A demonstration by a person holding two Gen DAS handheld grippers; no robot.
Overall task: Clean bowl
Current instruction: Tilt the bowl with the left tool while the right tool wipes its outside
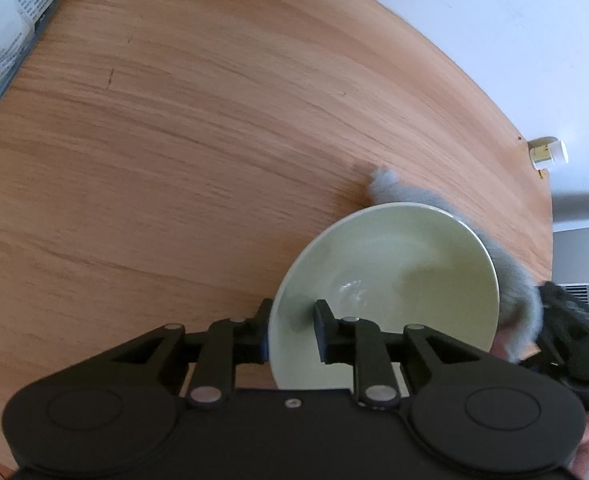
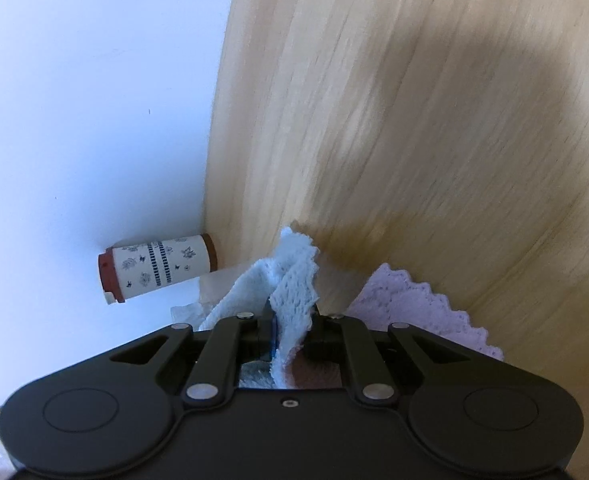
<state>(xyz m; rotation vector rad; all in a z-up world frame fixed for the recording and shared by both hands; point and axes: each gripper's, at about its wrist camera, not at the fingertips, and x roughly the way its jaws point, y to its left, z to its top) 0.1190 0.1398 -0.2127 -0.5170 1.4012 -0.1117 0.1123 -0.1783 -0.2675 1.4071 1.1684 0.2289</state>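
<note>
Left claw [image 1: 290, 332]: our fingers straddle the bowl [image 1: 394, 280] rim at 6 o'clock, slightly spread, pads apart. Right claw [image 2: 290, 336] pinches the cloth [image 2: 290, 280]. Bowl rests on the table [image 1: 174, 160]; canister [image 2: 158, 268] at 9 o'clock.

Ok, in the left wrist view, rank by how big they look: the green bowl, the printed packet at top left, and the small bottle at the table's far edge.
1. green bowl, nearest the camera, which inflates it
2. printed packet, partly cut off by the frame
3. small bottle, farthest away, so its true size is unsure
</note>
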